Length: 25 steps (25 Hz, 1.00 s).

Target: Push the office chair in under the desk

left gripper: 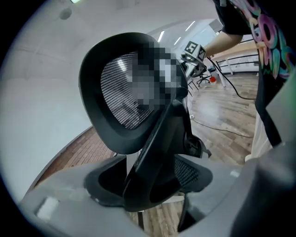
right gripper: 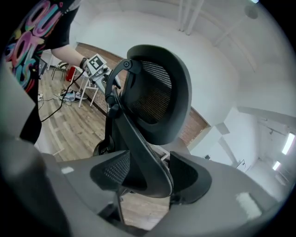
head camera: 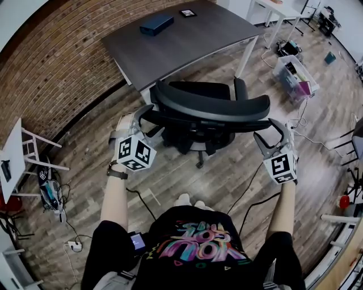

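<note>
Wood-plank flooring (head camera: 227, 170) bounded by a brick wall (head camera: 51, 73) forms the setting, seen from above and behind the person.

The office chair (head camera: 210, 107), black with a mesh backrest and a headrest, stands on the floor just before the near edge of the desk (head camera: 187, 42). Its seat faces the desk and its backrest faces the person. Most of the chair lies outside the desk's outline.

The left gripper (head camera: 146, 116) is at the left end of the backrest's top bar, the right gripper (head camera: 271, 131) at the right end. Each gripper's own view shows its jaws spread wide, with the chair's back frame standing in the gap and no pad visibly pressed on it. Neither claw grips anything. A marker cube (head camera: 135, 153) rides on the left gripper and another (head camera: 281, 167) on the right.

The desk has a dark grey top on white legs. A blue box (head camera: 156, 24) lies near its far edge, with a small dark framed item (head camera: 188, 12) just beyond.

Further out, a clear plastic bin (head camera: 295, 76) sits on the floor to the right, white tables (head camera: 278, 11) stand at the upper right, and a power strip (head camera: 74, 245) lies at the lower left.
</note>
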{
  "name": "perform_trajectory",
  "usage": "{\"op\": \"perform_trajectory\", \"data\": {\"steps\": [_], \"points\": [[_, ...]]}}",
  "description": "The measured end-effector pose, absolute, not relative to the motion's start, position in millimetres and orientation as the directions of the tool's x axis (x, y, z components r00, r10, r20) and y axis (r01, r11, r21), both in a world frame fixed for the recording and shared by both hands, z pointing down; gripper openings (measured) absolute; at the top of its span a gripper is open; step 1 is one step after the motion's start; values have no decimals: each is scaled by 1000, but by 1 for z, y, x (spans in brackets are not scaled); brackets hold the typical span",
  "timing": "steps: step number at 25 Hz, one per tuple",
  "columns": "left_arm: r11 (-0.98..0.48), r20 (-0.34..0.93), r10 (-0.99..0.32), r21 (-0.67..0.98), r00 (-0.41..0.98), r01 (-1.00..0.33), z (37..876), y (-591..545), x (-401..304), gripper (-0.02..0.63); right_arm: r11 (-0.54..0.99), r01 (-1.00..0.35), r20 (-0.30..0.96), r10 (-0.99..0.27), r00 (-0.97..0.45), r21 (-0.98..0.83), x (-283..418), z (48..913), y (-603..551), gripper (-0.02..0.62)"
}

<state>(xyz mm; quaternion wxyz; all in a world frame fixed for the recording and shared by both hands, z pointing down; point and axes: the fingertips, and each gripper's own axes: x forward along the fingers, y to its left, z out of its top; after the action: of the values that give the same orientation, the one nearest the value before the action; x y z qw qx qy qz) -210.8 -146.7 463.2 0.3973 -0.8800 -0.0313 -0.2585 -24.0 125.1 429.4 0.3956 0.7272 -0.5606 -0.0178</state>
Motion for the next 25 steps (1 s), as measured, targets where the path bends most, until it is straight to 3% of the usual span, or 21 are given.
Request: {"op": "perform_trajectory", "data": {"steps": [9, 11, 25], "points": [[-622, 489, -160, -725, 857, 297, 471, -157, -202, 314, -14, -748, 460, -781, 423, 664, -17, 448, 117, 236], [-602, 478, -161, -741, 864, 297, 469, -158, -201, 247, -22, -743, 448, -786, 426, 669, -16, 447, 117, 233], [-565, 439, -80, -760, 895, 322, 466, -143, -194, 235, -54, -755, 407, -816, 410, 653, -5, 446, 131, 236]]}}
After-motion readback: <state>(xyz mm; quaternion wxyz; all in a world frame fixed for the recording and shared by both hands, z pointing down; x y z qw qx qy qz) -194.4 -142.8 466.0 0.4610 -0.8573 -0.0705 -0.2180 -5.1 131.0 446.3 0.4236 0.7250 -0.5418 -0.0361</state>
